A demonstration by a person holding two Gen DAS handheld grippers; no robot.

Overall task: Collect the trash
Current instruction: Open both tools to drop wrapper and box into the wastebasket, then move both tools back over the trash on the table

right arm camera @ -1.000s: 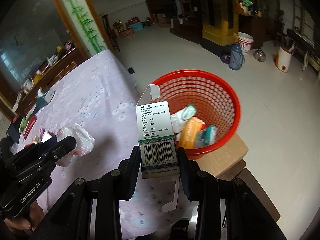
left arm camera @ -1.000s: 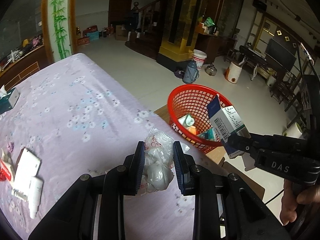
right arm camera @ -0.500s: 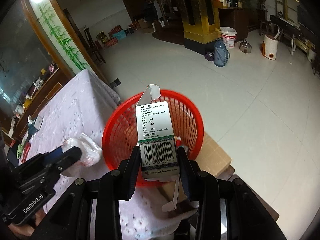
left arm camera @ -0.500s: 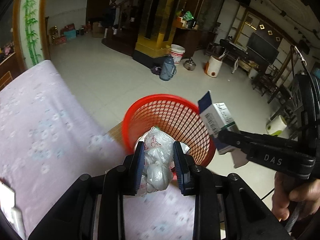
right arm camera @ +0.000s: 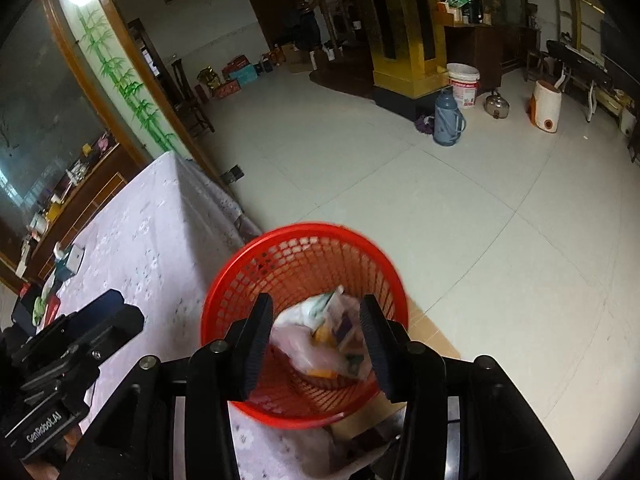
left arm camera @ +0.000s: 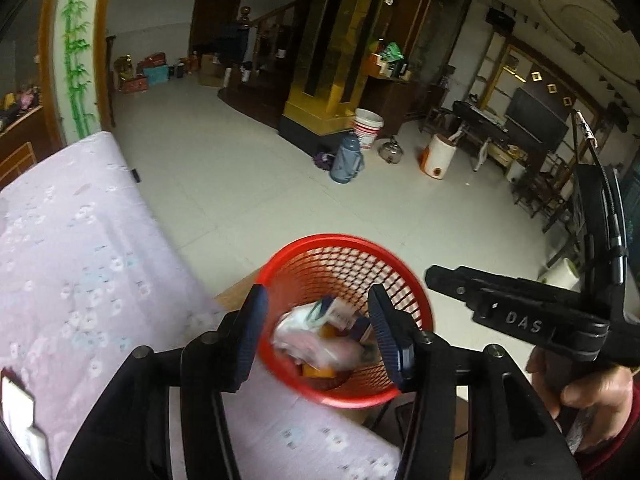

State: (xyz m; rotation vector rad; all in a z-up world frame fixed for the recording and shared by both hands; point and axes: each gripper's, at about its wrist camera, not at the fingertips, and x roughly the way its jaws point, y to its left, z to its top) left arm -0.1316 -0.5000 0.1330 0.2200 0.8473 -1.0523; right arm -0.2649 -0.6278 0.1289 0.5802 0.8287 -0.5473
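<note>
L gripper (left arm camera: 316, 334) & R gripper (right arm camera: 316, 338) both spread, empty, over round red mesh plastic basket (left arm camera: 344, 246) w/ blurred trash; lilac floral tablecloth (left arm camera: 72, 248) beside.

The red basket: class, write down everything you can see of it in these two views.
The red basket is round, seemingly plastic, with an open lattice wall and a solid smooth rim. It stands upright beside the table with the pale floral cloth, on what looks like a brown board. Inside lies blurred trash: a crumpled plastic bag, a small printed box and something orange. Both open claws frame it; neither visibly touches it.
</note>
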